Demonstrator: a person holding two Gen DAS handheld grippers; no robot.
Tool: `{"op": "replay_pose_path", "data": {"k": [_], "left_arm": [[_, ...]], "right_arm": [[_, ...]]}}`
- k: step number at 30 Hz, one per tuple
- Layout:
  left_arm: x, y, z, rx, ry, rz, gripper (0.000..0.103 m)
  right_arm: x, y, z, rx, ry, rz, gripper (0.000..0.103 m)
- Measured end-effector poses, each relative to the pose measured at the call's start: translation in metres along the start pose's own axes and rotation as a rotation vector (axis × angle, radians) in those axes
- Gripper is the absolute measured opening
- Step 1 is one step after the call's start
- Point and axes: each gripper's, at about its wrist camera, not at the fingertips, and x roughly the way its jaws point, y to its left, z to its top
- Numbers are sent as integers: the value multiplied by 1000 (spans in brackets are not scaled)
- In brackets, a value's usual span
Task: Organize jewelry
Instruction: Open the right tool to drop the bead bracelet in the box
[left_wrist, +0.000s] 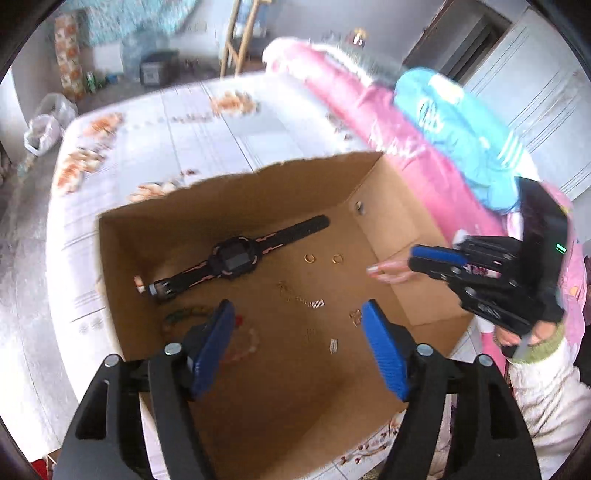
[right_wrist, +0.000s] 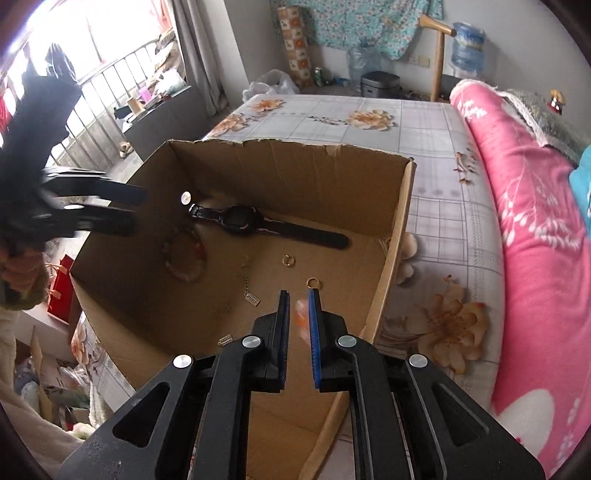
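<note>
Left wrist view
Left tool (left_wrist: 297, 325): released, nothing between pads.
Watch (left_wrist: 236, 258): black, pink-trimmed strap, flat on cardboard box (left_wrist: 391, 206) floor, frame centre.

Right wrist view
Right tool (right_wrist: 298, 304): clenched on small pale pink-orange item (right_wrist: 301, 314), blurred.
Gold rings (right_wrist: 289, 260): lower centre, beside watch (right_wrist: 258, 223).

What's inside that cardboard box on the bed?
Inside the cardboard box lie a black watch, two gold rings, a beaded bracelet and small chain pieces. The grippers hide the near floor.
</note>
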Motion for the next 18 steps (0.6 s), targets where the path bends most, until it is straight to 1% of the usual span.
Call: {"op": "replay_pose_path", "data": {"k": [5,7,8,10,12,13,14,16,18], "left_arm": [[-39,-3,-33,-9,-135,22,72],[-47,9,-44,-33,-181,33,72],[-49,12,-48,-49,-199,31,73],[-57,22,-62,-97,-247,20,77],[-55,32,-72,-143,-279,2,79],[-52,38,-80,-185,-298,-30,80],[-51,43,-86,-223,-309,-58,80],[-39,52,-98,-306,-318,-121,81],[-31,54,-105,-336,-328,-121,82]], "right_arm": [[-11,-4,-4,34,-29,5,9],[-26,-8,-8,65,-70,-8,9],[-38,-11,-11,84,-112,-13,9],[-56,-18,-17,123,-178,-16,9],[-71,-30,-26,199,-235,-20,12],[-75,-38,-32,243,-255,-17,14],[-75,-49,-40,310,-269,-2,19],[-65,-60,-50,398,-244,36,21],[-44,-63,-60,442,-168,76,21]]}}
